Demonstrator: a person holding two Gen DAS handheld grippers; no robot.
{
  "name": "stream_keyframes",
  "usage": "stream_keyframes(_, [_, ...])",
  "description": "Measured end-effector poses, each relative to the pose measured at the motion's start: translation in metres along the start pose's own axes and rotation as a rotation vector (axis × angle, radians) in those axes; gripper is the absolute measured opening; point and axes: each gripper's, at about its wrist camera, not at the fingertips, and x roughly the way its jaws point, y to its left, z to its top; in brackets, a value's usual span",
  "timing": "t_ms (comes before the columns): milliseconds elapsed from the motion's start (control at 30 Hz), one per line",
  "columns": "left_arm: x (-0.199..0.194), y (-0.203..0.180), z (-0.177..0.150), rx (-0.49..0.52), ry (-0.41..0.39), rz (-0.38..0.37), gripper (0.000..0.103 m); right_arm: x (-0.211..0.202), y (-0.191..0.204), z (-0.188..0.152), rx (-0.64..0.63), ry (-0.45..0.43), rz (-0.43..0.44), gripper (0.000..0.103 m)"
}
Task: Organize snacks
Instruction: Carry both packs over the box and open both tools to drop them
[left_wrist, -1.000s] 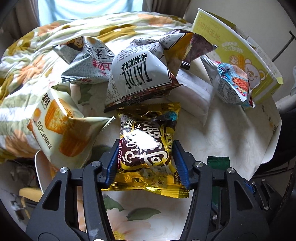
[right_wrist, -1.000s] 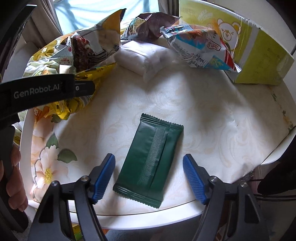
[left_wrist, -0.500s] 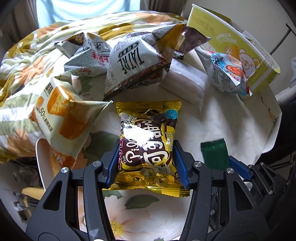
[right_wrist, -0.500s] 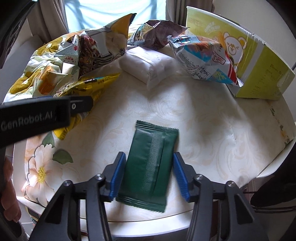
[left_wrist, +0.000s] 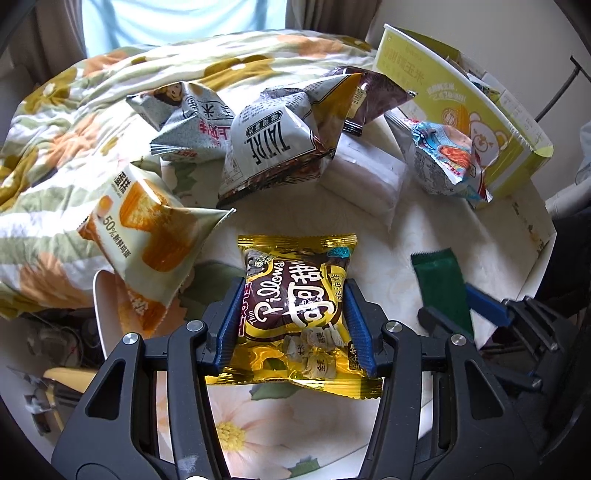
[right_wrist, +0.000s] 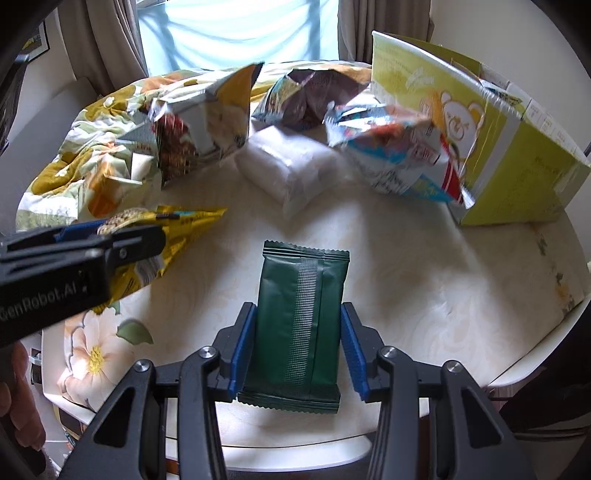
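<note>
In the left wrist view my left gripper (left_wrist: 293, 317) is shut on a gold and brown snack bag (left_wrist: 295, 266), its blue pads pressing both sides, and the bag hangs slightly above the round table (left_wrist: 424, 236). In the right wrist view the jaws of my right gripper (right_wrist: 298, 314) are closing on a dark green foil packet (right_wrist: 301, 291). The pads touch its long edges and its near end is off the table. From the left wrist view the same green packet (left_wrist: 441, 284) shows at the right. The left gripper (right_wrist: 110, 236) with the gold bag appears at the left of the right wrist view.
A yellow-green carton with a bear print (right_wrist: 498, 147) stands open at the back right. Before it lie a blue and red snack bag (right_wrist: 399, 155), a white soft pack (right_wrist: 291, 170) and several crumpled bags (left_wrist: 273, 147). A floral quilt (left_wrist: 74, 122) is heaped at the left. The table's edge (right_wrist: 535, 354) curves close on the right.
My right gripper went from wide open around the green packet to shut on it, and raised it. The left gripper moved slightly with the gold bag still in it.
</note>
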Motion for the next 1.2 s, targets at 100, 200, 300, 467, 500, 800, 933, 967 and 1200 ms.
stream_keyframes(100, [-0.012, 0.001, 0.002, -0.035, -0.017, -0.008, 0.047, -0.007, -0.014, 0.012, -0.022, -0.014, 0.011, 0.041])
stream_keyframes(200, [-0.03, 0.001, 0.004, -0.063, -0.044, -0.017, 0.047, -0.027, -0.02, 0.019, -0.041, -0.042, 0.023, 0.041])
stream_keyframes(300, [-0.053, -0.005, 0.008, -0.068, -0.086, -0.027, 0.047, -0.045, -0.019, 0.03, -0.055, -0.08, 0.035, 0.041])
stream_keyframes(467, [-0.092, -0.019, 0.025, -0.041, -0.158, -0.05, 0.047, -0.086, -0.033, 0.05, -0.039, -0.156, 0.053, 0.041])
stream_keyframes(500, [-0.102, -0.025, 0.031, -0.032, -0.179, -0.056, 0.047, -0.095, -0.039, 0.055, -0.032, -0.174, 0.058, 0.041])
stream_keyframes(800, [-0.145, -0.093, 0.096, -0.007, -0.318, -0.053, 0.047, -0.144, -0.114, 0.118, -0.028, -0.27, 0.074, 0.041])
stream_keyframes(933, [-0.147, -0.135, 0.127, -0.005, -0.352, -0.064, 0.047, -0.152, -0.169, 0.15, -0.031, -0.284, 0.084, 0.041])
stream_keyframes(967, [-0.145, -0.146, 0.134, -0.002, -0.358, -0.063, 0.047, -0.153, -0.182, 0.157, -0.034, -0.284, 0.088, 0.041])
stream_keyframes(1200, [-0.107, -0.238, 0.187, 0.04, -0.368, -0.082, 0.047, -0.143, -0.267, 0.19, -0.036, -0.285, 0.09, 0.041])
